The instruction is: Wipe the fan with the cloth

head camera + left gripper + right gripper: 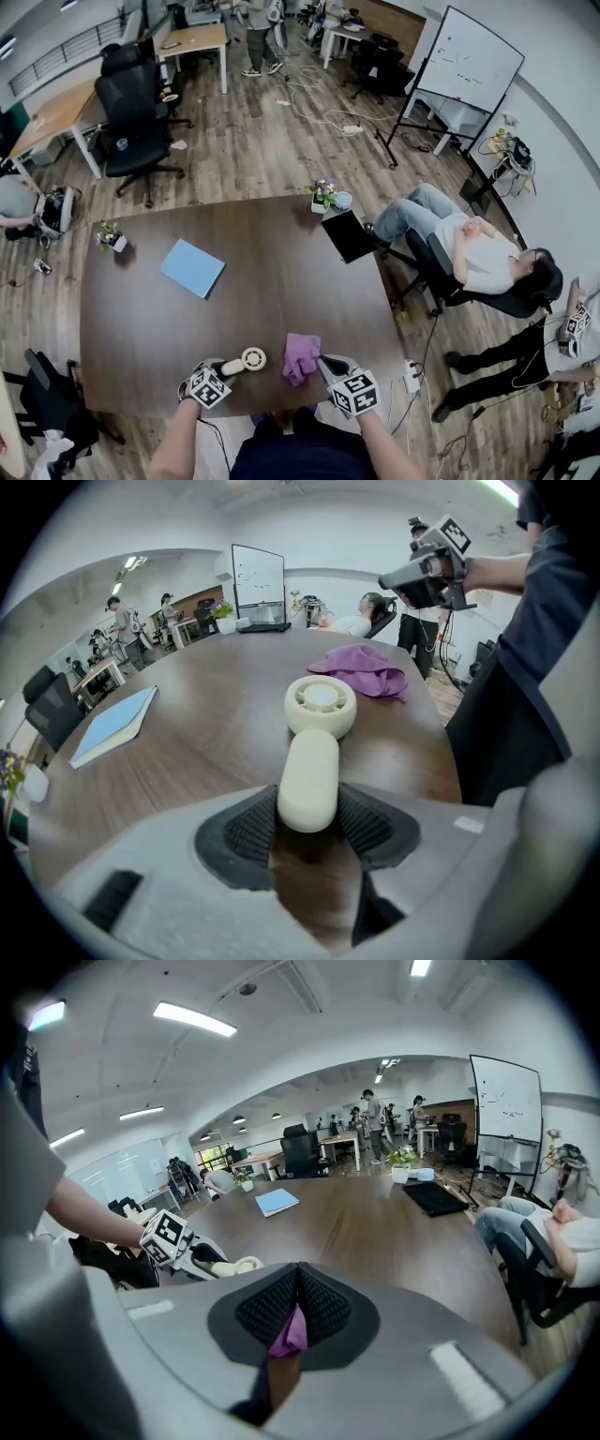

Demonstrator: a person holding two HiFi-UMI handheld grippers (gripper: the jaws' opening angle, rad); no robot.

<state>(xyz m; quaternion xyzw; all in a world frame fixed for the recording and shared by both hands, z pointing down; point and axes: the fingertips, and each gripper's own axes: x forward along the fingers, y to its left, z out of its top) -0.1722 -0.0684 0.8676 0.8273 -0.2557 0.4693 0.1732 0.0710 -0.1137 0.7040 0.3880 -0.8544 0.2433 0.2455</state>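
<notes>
A cream handheld fan (246, 360) lies on the dark wooden table (234, 309) near its front edge, its round head (320, 703) pointing away from me. My left gripper (309, 822) has the end of the fan's handle (308, 780) between its ribbed pads, which press on both sides. A crumpled purple cloth (300, 356) lies on the table just right of the fan. My right gripper (323, 362) is shut; in the left gripper view this right gripper (384, 579) hangs in the air above the cloth (361, 672), apart from it. A purple sliver (289, 1333) shows under its closed pads.
A blue notebook (192, 267) lies mid-table. A black laptop (349, 234) and a flower pot (323, 195) sit at the far right edge, another pot (111, 236) at the left. A person reclines in a chair (469, 248) right of the table.
</notes>
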